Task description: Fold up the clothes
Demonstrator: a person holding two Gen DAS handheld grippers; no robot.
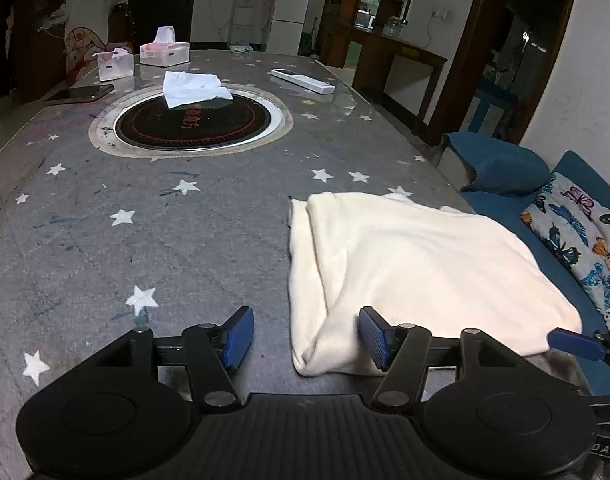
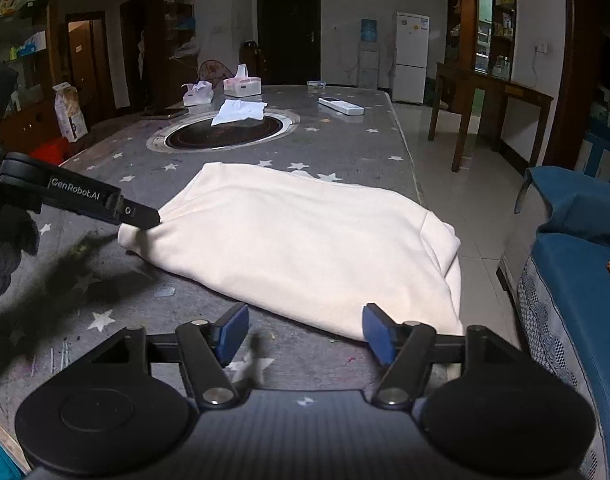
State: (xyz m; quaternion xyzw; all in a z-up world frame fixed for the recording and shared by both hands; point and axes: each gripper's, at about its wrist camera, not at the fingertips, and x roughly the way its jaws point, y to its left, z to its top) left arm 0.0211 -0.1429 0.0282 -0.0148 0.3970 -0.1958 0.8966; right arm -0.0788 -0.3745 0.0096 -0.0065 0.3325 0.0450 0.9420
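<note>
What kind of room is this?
Probably a home living or dining room: a white fridge, a water dispenser, a blue sofa and tissue boxes on the starry table.

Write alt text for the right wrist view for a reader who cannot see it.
A folded cream garment lies on a grey star-patterned table, with the open right gripper at its near edge. The left gripper touches the garment's left corner; tissue boxes sit far behind.
</note>
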